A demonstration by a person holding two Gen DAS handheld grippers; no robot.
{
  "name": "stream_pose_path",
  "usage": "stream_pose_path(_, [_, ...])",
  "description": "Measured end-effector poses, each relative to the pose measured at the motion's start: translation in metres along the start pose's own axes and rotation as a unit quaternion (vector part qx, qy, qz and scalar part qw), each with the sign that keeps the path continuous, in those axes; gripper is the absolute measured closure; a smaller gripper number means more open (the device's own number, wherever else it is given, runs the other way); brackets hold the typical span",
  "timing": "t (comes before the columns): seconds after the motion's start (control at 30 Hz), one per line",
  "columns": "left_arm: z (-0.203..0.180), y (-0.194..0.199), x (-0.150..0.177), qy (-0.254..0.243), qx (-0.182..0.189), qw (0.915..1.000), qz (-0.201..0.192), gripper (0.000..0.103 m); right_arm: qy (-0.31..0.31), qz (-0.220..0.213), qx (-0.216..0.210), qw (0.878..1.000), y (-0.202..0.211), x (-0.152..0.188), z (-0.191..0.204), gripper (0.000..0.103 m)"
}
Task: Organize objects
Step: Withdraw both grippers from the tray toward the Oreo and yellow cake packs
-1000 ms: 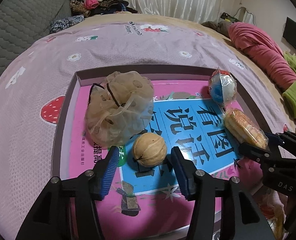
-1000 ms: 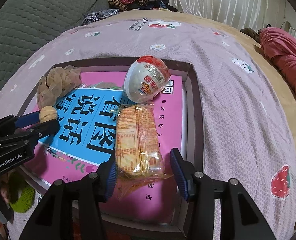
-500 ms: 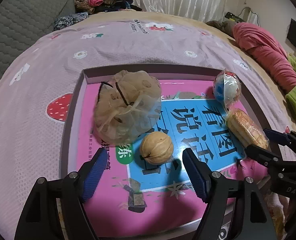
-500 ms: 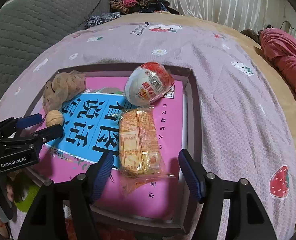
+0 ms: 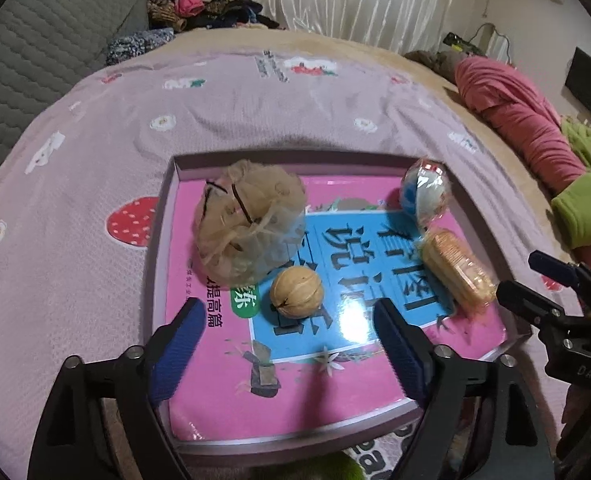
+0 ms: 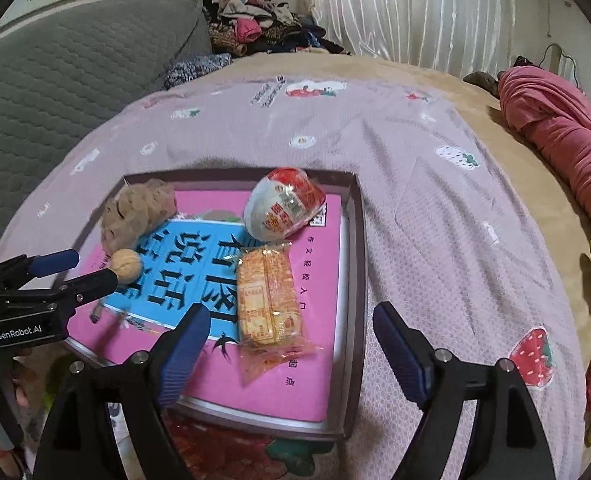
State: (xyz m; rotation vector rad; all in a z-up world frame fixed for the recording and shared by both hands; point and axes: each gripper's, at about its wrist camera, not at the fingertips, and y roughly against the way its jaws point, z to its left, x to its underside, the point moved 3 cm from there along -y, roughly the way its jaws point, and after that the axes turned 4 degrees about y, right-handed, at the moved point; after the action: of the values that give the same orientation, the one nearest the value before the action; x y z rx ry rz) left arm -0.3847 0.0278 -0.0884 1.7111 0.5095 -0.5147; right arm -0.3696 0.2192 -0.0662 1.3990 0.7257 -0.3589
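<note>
Walnut [image 5: 296,292] sits loose on the glossy pink-and-blue book [image 5: 335,360] lying in the shallow box tray [image 5: 167,216], toward the tray's near-left part, just beside the mesh pouch [image 5: 251,224] and apart from it or barely touching; can't tell which. Left tool [image 5: 287,344] is spread wide, nothing in it, both blue pads short of the walnut w/ the nut roughly centred in the gap. Main risk, as I judge it: round nut on a slick cover rolls away if one pad hits first, maybe under the pouch or toward the tray's near edge. Cracker pack [image 6: 269,292] lies lengthwise nr the tray's right side, its crinkly wrapper end pointing at the right tool [image 6: 287,340], which is also spread open and empty. Pinching only the loose film could let the pack slip or tear; squeezing hard could crush the crackers. Wrapped egg-shaped toy [image 6: 283,208] at the far-right corner touches the pack's far end, so dragging the pack may roll it. Tray rests on a soft bed [image 6: 435,220], so pressing down near an edge could tilt the lot.
</note>
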Motion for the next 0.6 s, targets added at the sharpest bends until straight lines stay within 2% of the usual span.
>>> stream_pose_path(0.23, [-0.001,0.043,-0.003,0.010,0.019,0.9990,-0.038,0.008,-0.007,-0.057,-0.004,0.998,0.049,-0.006,0.004,0.019])
stream_pose_path(0.43, [-0.007,0.118,0.011,0.011,0.019,0.9946,-0.101,0.008,-0.009,-0.137,-0.025,0.990,0.138,-0.009,0.014,0.007])
stream_pose_path(0.6, [-0.021,0.182,0.031,0.008,0.031,0.9897,-0.140,0.008,0.004,-0.149,-0.014,0.989,0.190,0.000,0.023,0.006])
